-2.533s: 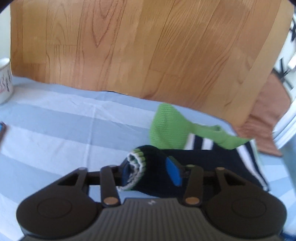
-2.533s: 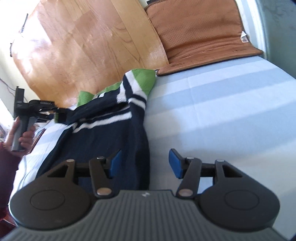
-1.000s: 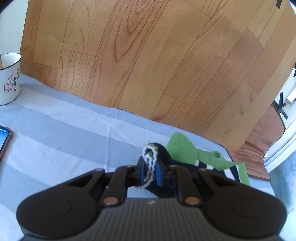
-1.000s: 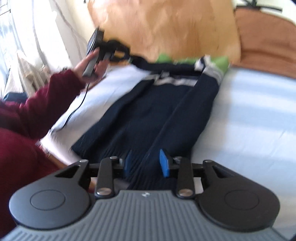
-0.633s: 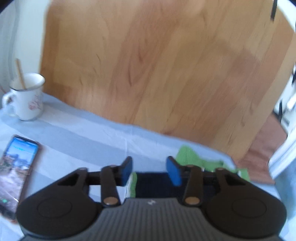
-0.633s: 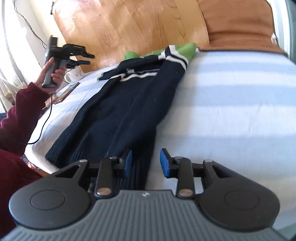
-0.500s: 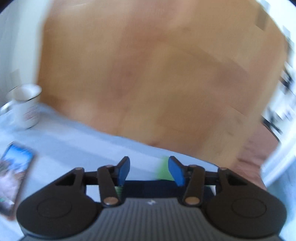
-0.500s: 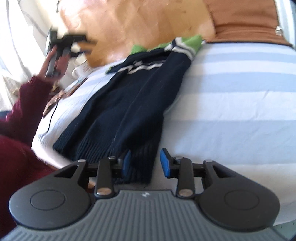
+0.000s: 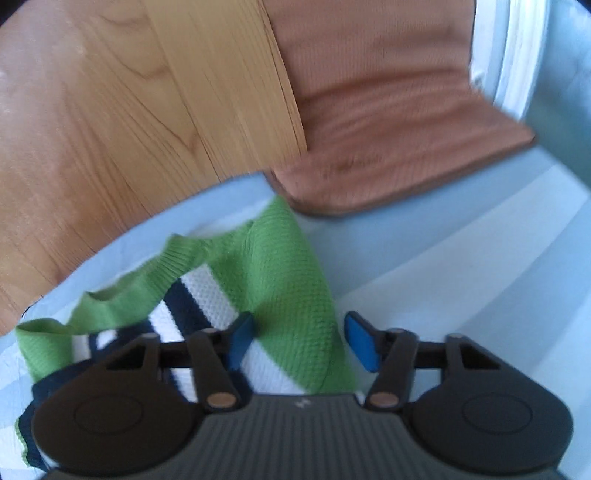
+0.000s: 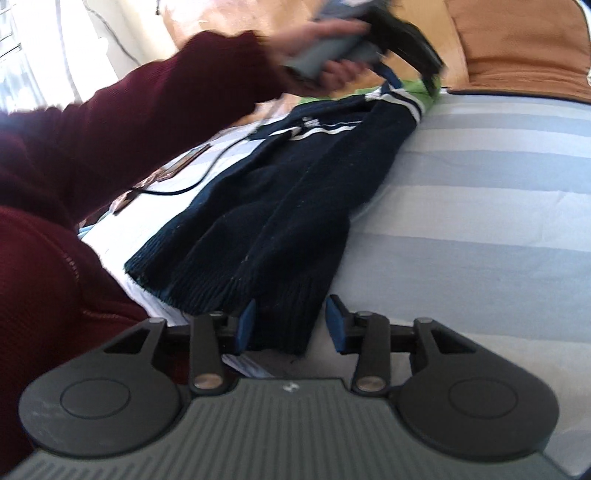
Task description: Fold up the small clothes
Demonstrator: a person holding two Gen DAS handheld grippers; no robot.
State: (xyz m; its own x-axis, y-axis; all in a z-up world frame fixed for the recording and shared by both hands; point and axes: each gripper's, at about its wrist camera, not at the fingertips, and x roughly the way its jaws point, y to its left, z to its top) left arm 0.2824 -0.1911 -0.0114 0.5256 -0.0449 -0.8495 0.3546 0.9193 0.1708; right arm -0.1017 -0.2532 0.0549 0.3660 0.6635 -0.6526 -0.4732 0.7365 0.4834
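A navy knit sweater with white stripes and green shoulders lies lengthwise on the blue-and-white striped sheet. My left gripper hovers over its green shoulder part near the sheet's far edge. Its jaws are closing with green knit between them, and the pads stand clear of it. My right gripper is at the ribbed hem at the near end. Those jaws are opening with the hem's corner between them and not pinched. A hand in a dark red sleeve holds the left tool above the collar.
A brown cushion lies on the wooden floor just past the sheet's far edge. A phone and a black cable lie left of the sweater. Bare striped sheet stretches to the right of it.
My left gripper let go of the white-edged cuff, opened and swung right to the green shoulder. My right gripper's jaws widened around the hem.
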